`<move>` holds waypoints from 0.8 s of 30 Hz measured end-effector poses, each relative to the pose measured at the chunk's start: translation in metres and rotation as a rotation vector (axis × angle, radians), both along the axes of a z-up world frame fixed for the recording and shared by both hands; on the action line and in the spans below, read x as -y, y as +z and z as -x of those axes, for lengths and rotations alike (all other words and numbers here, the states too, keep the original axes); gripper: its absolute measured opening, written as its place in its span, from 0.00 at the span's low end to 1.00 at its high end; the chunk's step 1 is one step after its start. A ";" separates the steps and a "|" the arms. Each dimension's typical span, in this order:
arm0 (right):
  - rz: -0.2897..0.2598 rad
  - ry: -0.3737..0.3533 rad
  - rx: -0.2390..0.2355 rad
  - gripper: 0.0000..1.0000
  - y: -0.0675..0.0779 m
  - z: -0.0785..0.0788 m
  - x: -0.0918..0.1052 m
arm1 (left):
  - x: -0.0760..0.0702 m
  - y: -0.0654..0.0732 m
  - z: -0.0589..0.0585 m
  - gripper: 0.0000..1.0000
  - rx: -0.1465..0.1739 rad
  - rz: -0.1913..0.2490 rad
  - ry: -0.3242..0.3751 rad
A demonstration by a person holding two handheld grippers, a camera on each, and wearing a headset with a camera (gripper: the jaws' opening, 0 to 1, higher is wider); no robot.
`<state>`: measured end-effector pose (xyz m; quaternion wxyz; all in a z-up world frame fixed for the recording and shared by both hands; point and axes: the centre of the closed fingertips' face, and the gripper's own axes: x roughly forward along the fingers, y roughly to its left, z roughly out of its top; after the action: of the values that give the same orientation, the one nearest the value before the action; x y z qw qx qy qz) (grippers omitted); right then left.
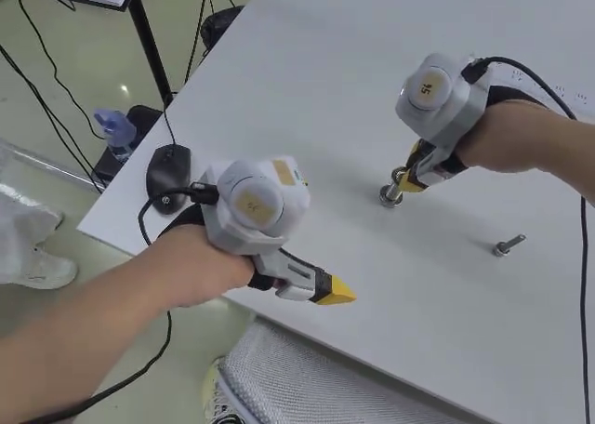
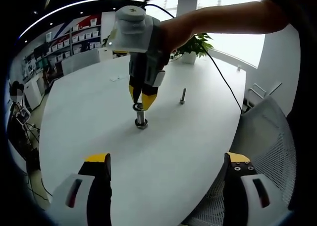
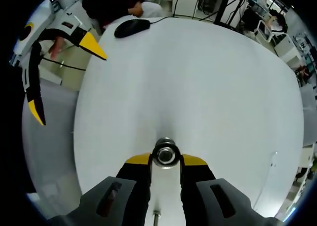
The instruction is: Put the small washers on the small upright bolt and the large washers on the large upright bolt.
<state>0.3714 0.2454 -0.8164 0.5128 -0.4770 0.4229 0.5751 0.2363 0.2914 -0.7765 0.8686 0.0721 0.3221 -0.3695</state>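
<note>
Washer (image 2: pixel 137 107) is pinched in my right gripper (image 2: pixel 142 101) just above the large bolt (image 2: pixel 141 121); the small bolt (image 2: pixel 183 96) stands at two o'clock of it. My left gripper (image 2: pixel 167 159) hovers, jaws apart. Risk: an off-centre release lets the washer strike the tip and roll away.

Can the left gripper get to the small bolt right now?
Probably yes. The left gripper is open and empty, with bare table between it and the small bolt. The right gripper, shut on a washer over the large bolt, sits beside that path.
</note>
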 end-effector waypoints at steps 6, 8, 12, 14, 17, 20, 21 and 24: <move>0.015 0.007 0.001 0.22 -0.003 0.003 0.001 | -0.001 0.000 0.000 0.93 -0.005 0.003 0.002; 0.018 0.008 0.002 0.22 -0.004 0.003 0.001 | -0.001 0.000 0.000 0.93 -0.004 0.005 0.003; 0.027 0.007 -0.002 0.22 -0.007 0.005 0.002 | -0.001 0.001 0.001 0.93 -0.004 0.010 0.007; 0.031 0.008 -0.002 0.22 -0.010 0.005 0.002 | -0.002 0.001 0.001 0.93 -0.004 0.012 0.008; 0.037 0.011 -0.001 0.22 -0.011 0.007 0.002 | -0.003 0.002 0.001 0.92 -0.003 0.012 0.011; 0.047 0.013 -0.001 0.22 -0.015 0.008 0.003 | -0.005 0.002 0.001 0.92 -0.004 0.013 0.012; 0.049 0.014 -0.002 0.22 -0.016 0.009 0.003 | -0.005 0.002 0.001 0.92 -0.004 0.015 0.013; 0.052 0.009 -0.008 0.22 -0.020 0.010 0.003 | -0.006 0.002 0.002 0.91 -0.005 0.016 0.014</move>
<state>0.3609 0.2423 -0.8366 0.4960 -0.4897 0.4375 0.5682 0.2339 0.2975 -0.7746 0.8710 0.0618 0.3215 -0.3662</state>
